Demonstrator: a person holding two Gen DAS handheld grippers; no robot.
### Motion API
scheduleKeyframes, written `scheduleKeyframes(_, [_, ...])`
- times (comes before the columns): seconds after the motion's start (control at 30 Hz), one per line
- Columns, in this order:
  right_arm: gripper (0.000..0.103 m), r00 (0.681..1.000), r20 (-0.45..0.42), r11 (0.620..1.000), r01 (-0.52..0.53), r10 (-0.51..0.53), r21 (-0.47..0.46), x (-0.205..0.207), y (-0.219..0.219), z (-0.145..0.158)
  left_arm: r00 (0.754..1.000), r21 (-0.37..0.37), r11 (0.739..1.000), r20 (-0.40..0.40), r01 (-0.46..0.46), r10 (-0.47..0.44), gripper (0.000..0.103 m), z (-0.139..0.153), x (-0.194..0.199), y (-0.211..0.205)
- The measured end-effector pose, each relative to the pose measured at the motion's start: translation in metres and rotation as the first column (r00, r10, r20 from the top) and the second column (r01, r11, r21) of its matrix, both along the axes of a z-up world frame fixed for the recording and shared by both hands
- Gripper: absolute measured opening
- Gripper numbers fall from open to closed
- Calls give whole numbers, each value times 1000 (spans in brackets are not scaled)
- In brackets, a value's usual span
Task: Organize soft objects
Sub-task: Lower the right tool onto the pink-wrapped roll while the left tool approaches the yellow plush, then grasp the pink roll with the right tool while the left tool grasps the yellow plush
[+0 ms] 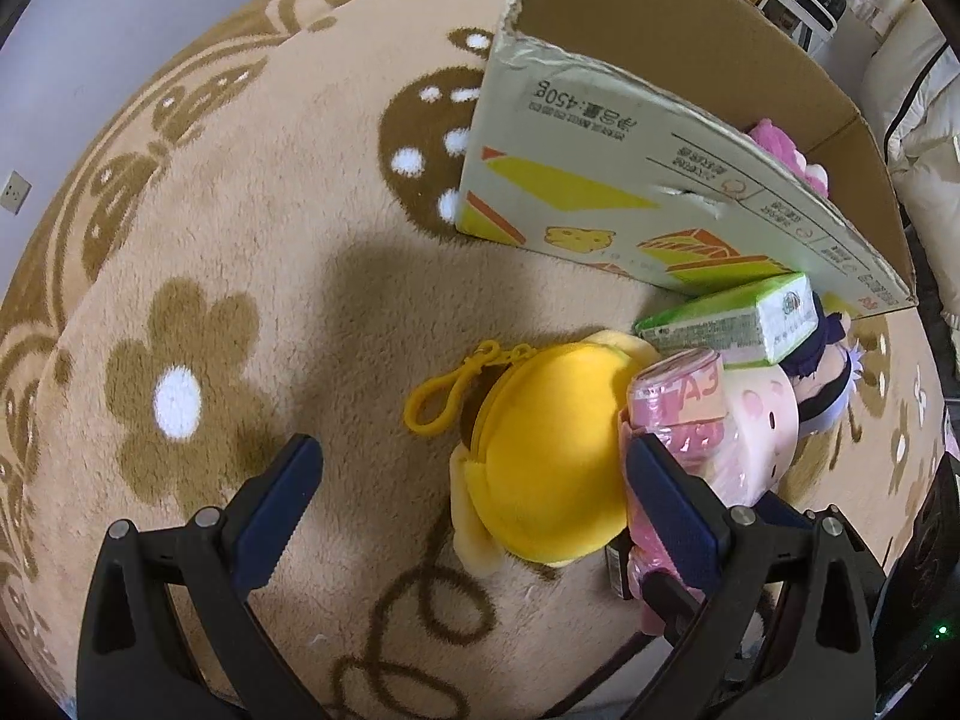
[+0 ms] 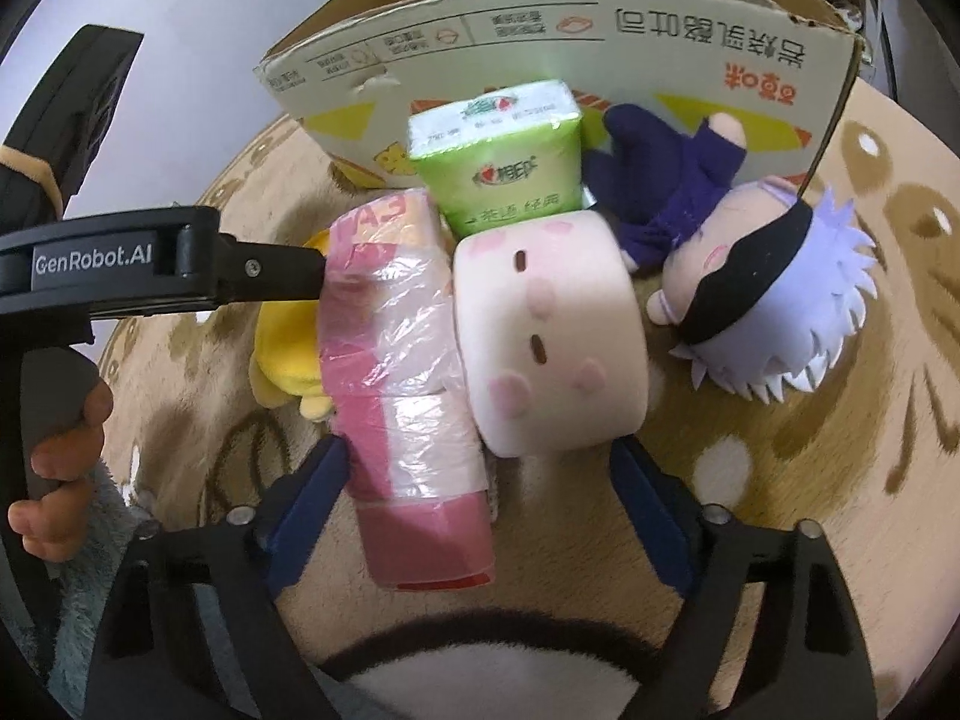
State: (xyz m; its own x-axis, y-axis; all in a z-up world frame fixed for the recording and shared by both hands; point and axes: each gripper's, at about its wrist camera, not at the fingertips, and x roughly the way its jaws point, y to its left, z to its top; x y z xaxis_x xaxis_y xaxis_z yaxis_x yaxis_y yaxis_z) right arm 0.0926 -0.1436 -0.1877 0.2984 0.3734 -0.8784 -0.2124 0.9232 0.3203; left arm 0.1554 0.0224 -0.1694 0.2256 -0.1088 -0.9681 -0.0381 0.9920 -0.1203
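The soft objects lie in a tight cluster on the patterned tan rug [image 1: 252, 228], just in front of an open cardboard box [image 2: 600, 54].

Cluster contents:
- Pink plastic-wrapped pack [image 2: 408, 372]: centre-left, lying lengthwise. Its print is wrinkled under the film and cannot be read in full.
- Pale pink cylindrical plush [image 2: 552, 336]: touching the pack on its right. Its near end is partly behind the gripper finger.
- Green tissue pack [image 2: 498, 156]: at the far side, resting against the box wall.
- Yellow plush pouch [image 1: 552, 456] with a yellow clip [image 1: 432, 402]: left of the pink pack, mostly hidden by it in the right wrist view.
- Doll with pale violet hair [image 2: 774, 300]: far right, lying face up, a black band over the eyes.

Inside the box, only a corner of a pink plush [image 1: 780, 150] shows above the wall.

Right gripper [image 2: 480, 468]: jaws spread wide, straddling the near ends of the pink pack and the cylindrical plush. Whether the pads press on them cannot be told.

Left gripper [image 1: 474, 468]: jaws spread, around the yellow pouch; the left pad is clear of it, the right pad lies against the pink pack. A hand [image 2: 60, 450] holds its grip; the fingers are cut off by the frame edge.
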Motion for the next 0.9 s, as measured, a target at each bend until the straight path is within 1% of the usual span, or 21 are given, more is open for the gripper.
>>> scheduleKeyframes(0.03, [85,1000,-2,1000,-5,5,0,-1,1,0,1000,-1,1000,-1,1,-1,100,-1,-1,-1])
scheduleKeyframes(0.1, [77,1000,-4,1000,-20,20,-5,-3,6,0,1000,-12,1000,-9,6,-6,100,-2,0,-3])
scheduleKeyframes(0.13, [74,1000,-7,1000,-28,28,-7,-4,7,0,1000,-18,1000,-15,9,-9,100,-3,-1,-3])
scheduleKeyframes(0.17, [68,999,-10,999,-36,36,-8,-4,9,0,1000,-22,1000,-19,11,-12,100,-4,-3,-4])
scheduleKeyframes(0.2, [59,999,-12,999,-42,42,-2,-5,10,0,1000,-28,999,-25,17,-17,100,-5,-3,-5])
scheduleKeyframes(0.23, [54,999,-15,999,-42,42,8,-5,9,1,999,-30,999,-29,21,-22,100,-7,-3,-4])
scheduleKeyframes(0.27, [45,999,-23,999,-41,42,26,-5,7,1,999,-27,999,-30,25,-26,100,-8,-3,-6])
scheduleKeyframes(0.3, [43,999,-25,999,-41,42,35,-5,6,2,999,-18,999,-27,30,-31,100,-7,-3,-7])
scheduleKeyframes(0.37, [41,999,-14,999,-46,46,25,-7,6,4,999,-18,999,-24,42,-42,100,-8,-3,-10])
scheduleKeyframes(0.47, [40,999,-10,999,-34,34,12,-7,3,4,998,-17,998,-30,60,-61,100,-10,-3,-18])
scheduleKeyframes(0.57, [40,1000,-14,1000,-27,27,9,-7,0,4,995,17,996,-55,82,-81,100,-18,-1,-25])
scheduleKeyframes(0.8, [40,1000,-22,1000,-4,5,5,-5,-16,7,991,-12,995,-83,101,-102,100,-30,2,-35])
scheduleKeyframes(0.9, [40,999,-36,1000,6,-6,-1,-4,-16,3,988,-30,994,-112,103,-105,100,-43,7,-32])
